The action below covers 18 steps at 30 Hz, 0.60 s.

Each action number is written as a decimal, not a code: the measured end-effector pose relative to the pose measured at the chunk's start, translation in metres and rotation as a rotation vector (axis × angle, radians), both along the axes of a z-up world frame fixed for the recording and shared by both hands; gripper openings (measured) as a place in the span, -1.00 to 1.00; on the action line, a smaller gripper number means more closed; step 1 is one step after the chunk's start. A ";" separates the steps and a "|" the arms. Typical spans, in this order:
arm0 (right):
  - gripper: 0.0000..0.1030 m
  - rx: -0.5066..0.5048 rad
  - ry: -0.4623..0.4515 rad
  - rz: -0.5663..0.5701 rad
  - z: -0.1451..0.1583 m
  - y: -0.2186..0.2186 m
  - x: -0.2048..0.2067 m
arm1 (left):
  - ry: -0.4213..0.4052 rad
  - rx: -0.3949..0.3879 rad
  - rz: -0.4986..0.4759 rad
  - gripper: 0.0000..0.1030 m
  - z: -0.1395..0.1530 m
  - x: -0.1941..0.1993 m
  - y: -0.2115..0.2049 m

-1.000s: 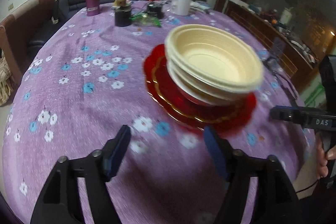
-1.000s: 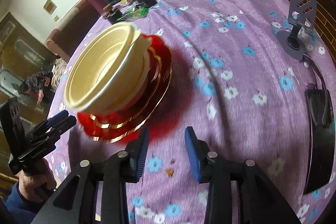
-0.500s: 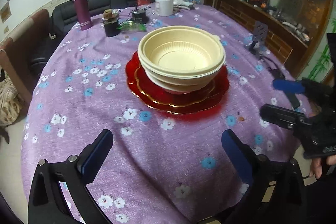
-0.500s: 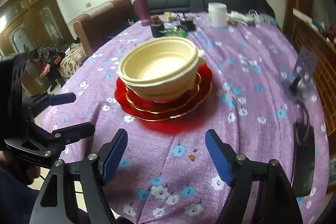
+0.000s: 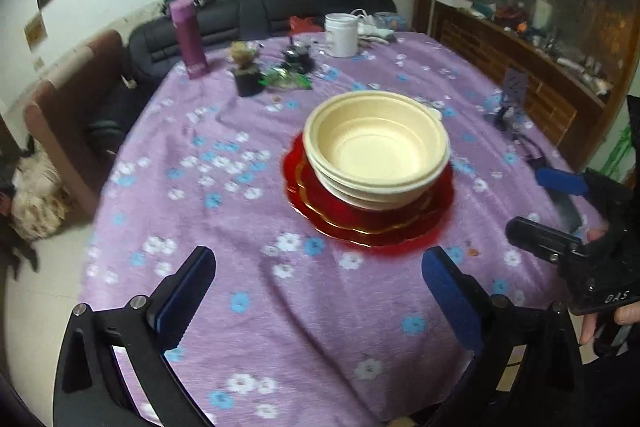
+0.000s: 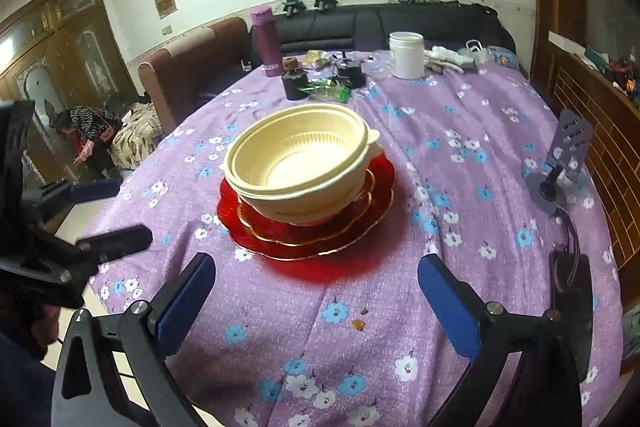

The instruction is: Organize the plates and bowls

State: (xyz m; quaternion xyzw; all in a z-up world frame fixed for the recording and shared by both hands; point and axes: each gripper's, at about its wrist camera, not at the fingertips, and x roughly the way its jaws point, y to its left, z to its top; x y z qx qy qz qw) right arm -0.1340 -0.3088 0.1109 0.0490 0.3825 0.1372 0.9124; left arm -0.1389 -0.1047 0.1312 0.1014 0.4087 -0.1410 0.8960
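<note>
the left claw (image 5: 318, 297) is spread wide and grips nothing, and the right claw (image 6: 316, 297) is spread just as wide and also bare; both hang over the near edge of the tabletop with the purple flowered cloth (image 6: 460, 131). straight ahead of each claw, near the middle of that cloth, the nested cream plastic bowls (image 6: 298, 163) sit on the stacked red glass plates with gold rims (image 6: 312, 235). from the left claw the stack lies ahead and a little to its right (image 5: 376, 155); from the right claw it lies ahead and slightly to its left, so it stands between the 2 and about equally near to both. the pile is round, with no long axis to line up on. judging from this, bowls and plates look already gathered into 1 pile, and any next grasp would need a claw to come in level at a rim.
</note>
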 end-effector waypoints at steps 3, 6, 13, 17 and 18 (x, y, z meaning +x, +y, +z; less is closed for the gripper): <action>0.99 0.021 -0.011 0.007 0.002 -0.001 0.001 | -0.027 0.022 -0.013 1.00 0.014 -0.003 -0.002; 0.99 0.029 -0.015 0.005 0.002 -0.001 0.002 | -0.062 -0.014 -0.025 1.00 0.023 -0.008 -0.001; 0.99 0.019 -0.026 0.011 0.002 0.001 -0.001 | -0.013 -0.032 0.052 1.00 0.018 0.005 0.011; 0.99 0.018 -0.022 0.003 0.000 -0.001 -0.002 | 0.039 -0.059 0.040 1.00 0.013 0.008 0.012; 0.99 0.016 -0.023 0.002 0.000 -0.001 -0.002 | 0.033 -0.034 0.050 1.00 0.012 0.008 0.010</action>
